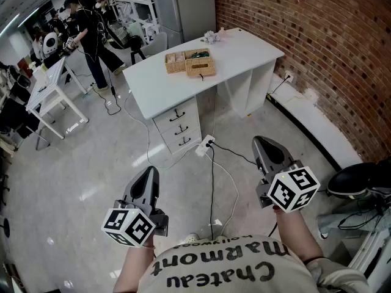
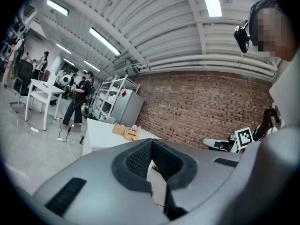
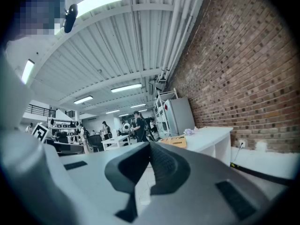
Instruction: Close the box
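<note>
A tan wicker box (image 1: 190,63) sits on a white desk (image 1: 244,50) far ahead of me, with its lid part lying open beside the tray. I also see the box small in the left gripper view (image 2: 124,131) and in the right gripper view (image 3: 174,141). Both grippers hang low near my body, well short of the desk. My left gripper (image 1: 148,171) is shut with nothing in it, its jaws meeting at the tip (image 2: 151,142). My right gripper (image 1: 263,141) is shut and empty as well (image 3: 150,145).
The desk has a drawer unit (image 1: 180,127). A power strip (image 1: 204,144) and cables (image 1: 212,182) lie on the floor between me and the desk. A brick wall (image 1: 330,47) runs along the right. A black chair (image 1: 360,180) stands at right. A person (image 1: 91,32) stands by a white table (image 1: 52,90) at back left.
</note>
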A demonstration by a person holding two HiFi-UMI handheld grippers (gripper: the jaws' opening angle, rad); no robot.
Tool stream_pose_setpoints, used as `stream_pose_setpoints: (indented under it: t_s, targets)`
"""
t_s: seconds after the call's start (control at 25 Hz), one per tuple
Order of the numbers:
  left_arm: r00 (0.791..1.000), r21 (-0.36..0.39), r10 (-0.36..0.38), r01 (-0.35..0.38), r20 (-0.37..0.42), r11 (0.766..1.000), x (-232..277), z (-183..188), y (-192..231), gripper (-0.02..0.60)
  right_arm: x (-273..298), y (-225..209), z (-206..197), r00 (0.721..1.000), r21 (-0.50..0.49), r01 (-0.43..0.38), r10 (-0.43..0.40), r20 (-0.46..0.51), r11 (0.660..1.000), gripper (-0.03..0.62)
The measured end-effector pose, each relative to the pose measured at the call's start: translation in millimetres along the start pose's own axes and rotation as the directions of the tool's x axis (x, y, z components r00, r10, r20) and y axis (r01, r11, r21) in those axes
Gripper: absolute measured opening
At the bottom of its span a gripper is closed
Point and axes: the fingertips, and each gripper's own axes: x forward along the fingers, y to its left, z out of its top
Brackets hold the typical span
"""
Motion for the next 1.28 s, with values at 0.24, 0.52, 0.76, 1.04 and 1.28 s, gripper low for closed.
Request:
stream_pose_setpoints:
  t_s: [0.24, 0.52, 0.76, 1.04, 1.28]
  targets:
    - [1.0, 0.004, -0.004, 0.004, -0.03, 1.0, 15, -15, 7, 0.002, 12, -7, -20, 0.999, -0.031, 0.012, -0.013, -0.041, 0.999, 0.003]
    - [0.998, -0.011, -0.051, 0.05, -0.044, 0.999, 62, -11, 48, 0.002, 59, -23, -36, 0.996, 0.014, 0.061, -0.06, -0.072, 0.998, 0.003]
    - [0.995, -0.019, -0.096, 0.095, -0.042, 0.995, 120, 21, 102, 0.002, 129, -22, -19, 0.998, 0.097, 0.065, -0.064, -0.016, 0.993, 0.003]
    - [0.995, -0.008, -0.095, 0.095, 0.039, 0.995, 161, 84, 159, 0.002, 206, -5, 16, 0.997, 0.054, 0.052, -0.055, 0.058, 0.997, 0.003]
    - [0.989, 0.005, -0.124, 0.124, 0.084, 0.992, 171, 117, 193, 0.002, 250, 8, 27, 0.994, 0.047, 0.074, -0.077, 0.074, 0.996, 0.003]
